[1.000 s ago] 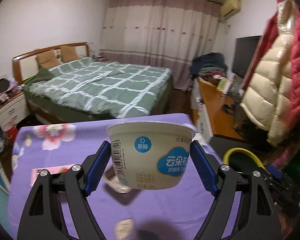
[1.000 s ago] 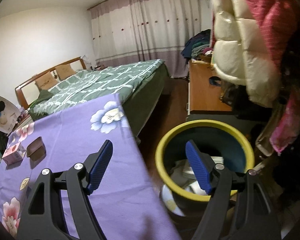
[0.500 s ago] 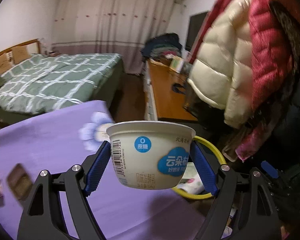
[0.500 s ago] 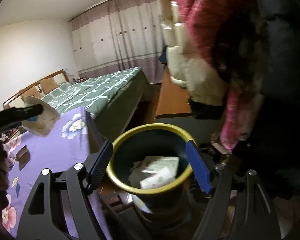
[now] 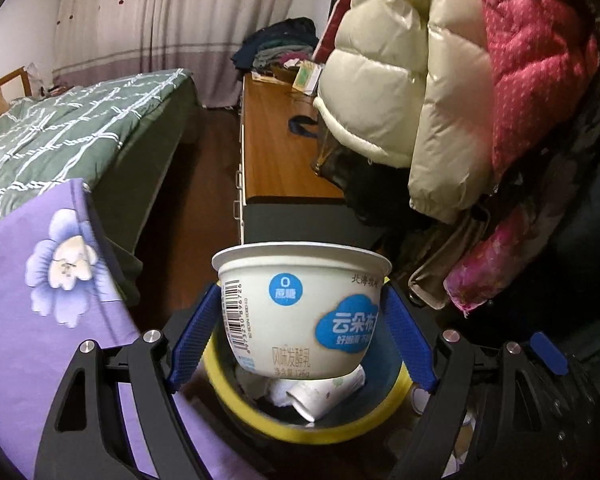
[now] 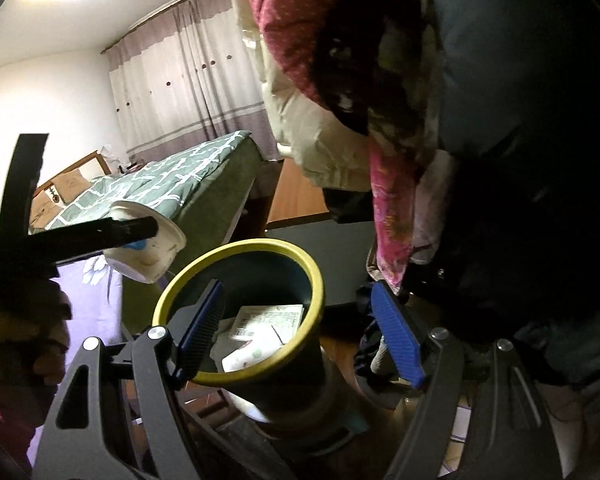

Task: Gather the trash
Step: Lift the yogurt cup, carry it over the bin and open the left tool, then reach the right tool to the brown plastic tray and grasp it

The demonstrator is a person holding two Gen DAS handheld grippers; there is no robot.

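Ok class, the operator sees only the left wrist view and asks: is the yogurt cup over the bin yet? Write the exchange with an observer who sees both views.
Observer: Not clearly. In the right wrist view the yogurt cup shows tilted, to the left of the yellow-rimmed bin, not across its opening.
Operator: Is the right gripper carrying anything?
Observer: No. The right gripper is open and empty, pointing at the bin.
Operator: What is in the bin behind my cup?
Observer: A flat printed packet lies inside.
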